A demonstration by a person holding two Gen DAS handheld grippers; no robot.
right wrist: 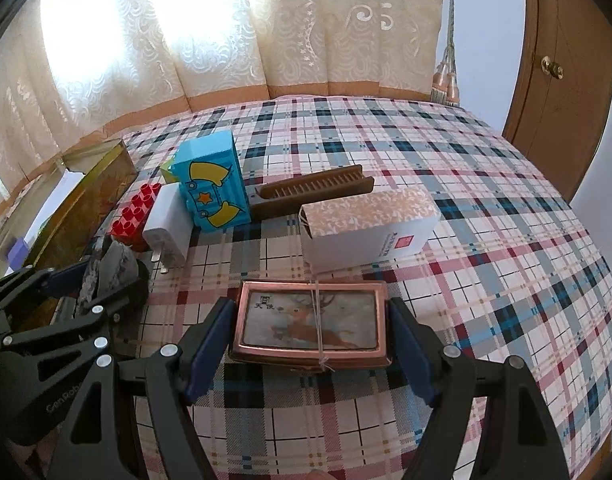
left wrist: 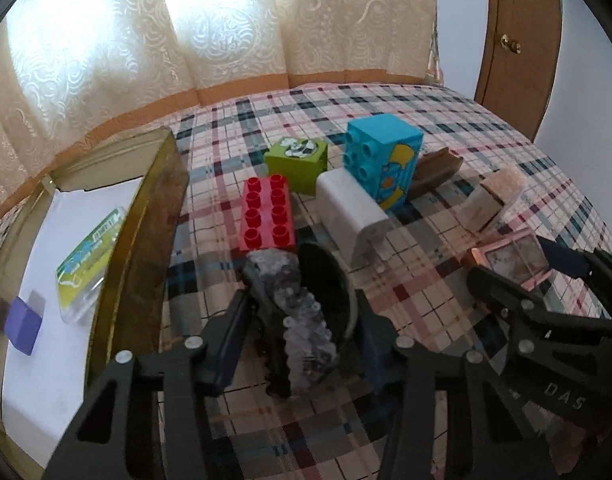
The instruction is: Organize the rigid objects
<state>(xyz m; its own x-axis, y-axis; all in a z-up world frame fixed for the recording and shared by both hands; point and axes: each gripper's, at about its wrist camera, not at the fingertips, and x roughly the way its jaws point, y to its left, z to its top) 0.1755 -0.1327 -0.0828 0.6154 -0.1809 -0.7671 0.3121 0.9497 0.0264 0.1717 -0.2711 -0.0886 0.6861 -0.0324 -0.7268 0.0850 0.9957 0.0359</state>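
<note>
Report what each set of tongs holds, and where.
Left tongs: a black sequined object, gripped across its middle. Right tongs: the copper-framed deer box, by its short ends.

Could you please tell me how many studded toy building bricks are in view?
2: the red brick lies flat beside the box; the blue brick stands behind the white charger. Others may be hidden.

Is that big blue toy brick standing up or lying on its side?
On its side. The blue brick's round studs face sideways toward the left-wrist camera rather than upward, and it rests on the plaid cloth.
</note>
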